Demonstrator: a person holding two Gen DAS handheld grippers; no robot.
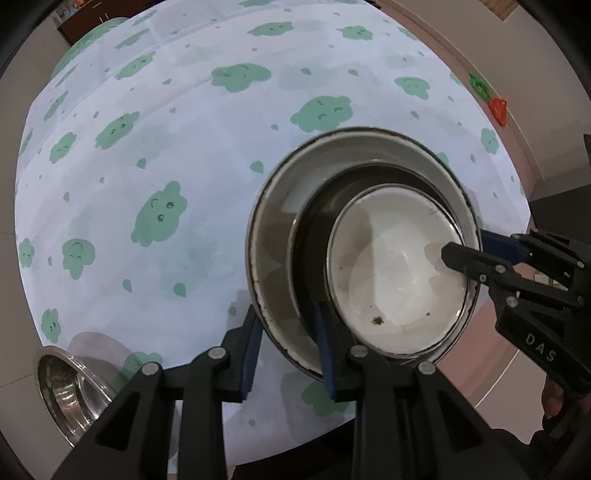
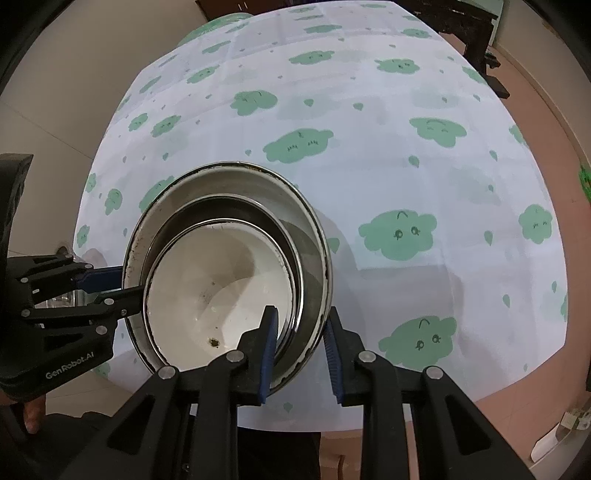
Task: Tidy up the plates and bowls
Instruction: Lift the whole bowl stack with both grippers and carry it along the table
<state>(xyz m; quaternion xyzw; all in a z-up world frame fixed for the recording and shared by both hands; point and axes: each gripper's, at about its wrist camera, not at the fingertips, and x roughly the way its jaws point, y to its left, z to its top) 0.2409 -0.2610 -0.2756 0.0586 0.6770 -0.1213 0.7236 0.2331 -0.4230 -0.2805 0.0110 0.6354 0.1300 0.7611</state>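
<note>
A stack of nested round steel dishes is held tilted above the table. The outer steel plate (image 1: pixel 266 236) (image 2: pixel 207 181) holds a darker middle plate (image 1: pixel 314 221) (image 2: pixel 221 210) and a white-lined bowl (image 1: pixel 391 266) (image 2: pixel 214 280). My left gripper (image 1: pixel 288 343) is shut on the stack's near rim, one finger outside and one inside. My right gripper (image 2: pixel 301 347) is shut on the opposite rim; it shows in the left wrist view (image 1: pixel 465 247) at the right. The left gripper shows at the left of the right wrist view (image 2: pixel 110 284).
A table with a white cloth printed with green clouds (image 1: pixel 184 147) (image 2: pixel 406 147) lies under the stack. A separate steel bowl (image 1: pixel 70 387) sits at the table's near left edge. Pinkish floor (image 2: pixel 535 110) surrounds the table. Dark furniture (image 2: pixel 469 22) stands at the far right.
</note>
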